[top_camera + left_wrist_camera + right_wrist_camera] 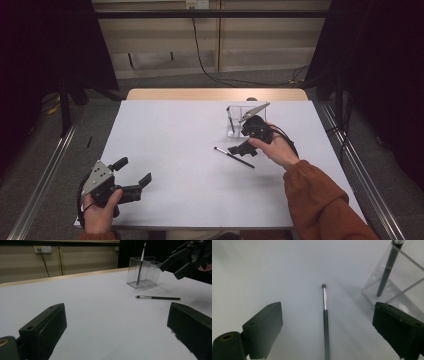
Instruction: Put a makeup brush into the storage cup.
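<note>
Makeup brush [234, 157] flat on white table [175, 150], centre-right of high view, no readable marking. Right gripper [239, 148] above it, jaws spread, empty. Clear organizer [239, 121] just behind, holding another brush [140, 267]. Left gripper [134, 177] lower left, spread, empty.

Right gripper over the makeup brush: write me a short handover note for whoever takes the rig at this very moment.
Right gripper: jaws open, nothing between the pads, hovering above the loose brush, lined up along its handle.
Left gripper: open, holding nothing, at the near left corner of the table.
Things: the loose brush lies flat on the table in front of the clear organizer; one brush already stands upright in the organizer.
Done: one brush is in the organizer.
Left: probably lower the right gripper, close on the loose brush, lift it and stand it in the organizer.
</note>
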{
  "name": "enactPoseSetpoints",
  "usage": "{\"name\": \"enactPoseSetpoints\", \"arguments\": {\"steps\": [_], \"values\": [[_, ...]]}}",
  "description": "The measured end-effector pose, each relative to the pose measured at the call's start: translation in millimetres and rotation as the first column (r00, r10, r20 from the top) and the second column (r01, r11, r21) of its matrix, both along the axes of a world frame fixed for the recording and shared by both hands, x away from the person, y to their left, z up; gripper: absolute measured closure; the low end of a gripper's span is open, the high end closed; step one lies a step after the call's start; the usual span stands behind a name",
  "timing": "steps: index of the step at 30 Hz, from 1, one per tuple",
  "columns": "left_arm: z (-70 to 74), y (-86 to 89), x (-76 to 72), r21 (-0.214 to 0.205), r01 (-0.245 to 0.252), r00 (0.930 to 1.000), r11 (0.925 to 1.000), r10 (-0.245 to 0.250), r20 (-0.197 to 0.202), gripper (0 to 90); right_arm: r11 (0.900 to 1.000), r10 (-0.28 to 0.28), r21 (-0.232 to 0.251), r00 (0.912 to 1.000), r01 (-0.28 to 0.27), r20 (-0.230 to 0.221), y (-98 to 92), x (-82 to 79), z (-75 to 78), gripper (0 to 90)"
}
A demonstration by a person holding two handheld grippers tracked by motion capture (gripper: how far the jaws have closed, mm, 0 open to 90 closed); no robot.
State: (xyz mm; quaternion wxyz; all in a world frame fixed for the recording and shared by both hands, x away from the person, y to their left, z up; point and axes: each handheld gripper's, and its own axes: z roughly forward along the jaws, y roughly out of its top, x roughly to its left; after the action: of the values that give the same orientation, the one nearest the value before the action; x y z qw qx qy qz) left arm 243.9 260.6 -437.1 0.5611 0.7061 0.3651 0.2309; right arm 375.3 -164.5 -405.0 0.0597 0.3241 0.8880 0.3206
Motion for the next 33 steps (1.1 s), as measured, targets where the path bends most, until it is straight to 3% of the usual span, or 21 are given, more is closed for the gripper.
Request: {"name": "enactPoseSetpoints", "arguments": {"steps": [6,11,13,19,23,24,33], "values": [[0.0,-0.1,-0.3,-0.001,0.002,1.0,1.0,-0.002,-0.002,2.5,0.9935,0.063,-0.091,0.9961,-0.069,-0.061,11.8,4.7,-2.1,15.7],[-0.1,-0.2,0.1,0.004,0.007,1.0,1.0,-0.007,-0.002,2.5,0.9812,0.103,-0.15,0.9863,-0.122,-0.129,22.4,6.3,-8.5,17.0],[-0.2,-0.5,0.1,0.002,0.008,1.0,1.0,-0.008,-0.003,2.5,0.9733,0.114,-0.181,0.9816,-0.141,-0.153,26.3,7.9,-11.6,17.8],[-0.3,-0.9,1.1,-0.003,0.009,0.9999,0.9999,-0.009,-0.005,2.5,0.9481,0.132,-0.258,0.9682,-0.186,-0.212,34.8,17.2,-18.4,32.9],[-0.5,-1.1,1.3,0.006,0.015,0.9999,0.9999,-0.015,-0.004,2.5,0.9391,0.135,-0.278,0.9605,-0.202,-0.244,39.9,22.3,-22.6,42.1],[-0.6,-1.3,1.2,0.006,0.017,0.9998,0.9998,-0.017,-0.005,2.5,0.933,0.138,-0.293,0.9593,-0.209,-0.247,40.7,23.6,-23.8,44.1],[-0.8,-2.3,1.4,0.012,0.021,0.9998,0.9997,-0.021,-0.006,2.5,0.9269,0.125,-0.31,0.9531,-0.211,-0.275,42.2,35.2,-31.6,54.9]]}}
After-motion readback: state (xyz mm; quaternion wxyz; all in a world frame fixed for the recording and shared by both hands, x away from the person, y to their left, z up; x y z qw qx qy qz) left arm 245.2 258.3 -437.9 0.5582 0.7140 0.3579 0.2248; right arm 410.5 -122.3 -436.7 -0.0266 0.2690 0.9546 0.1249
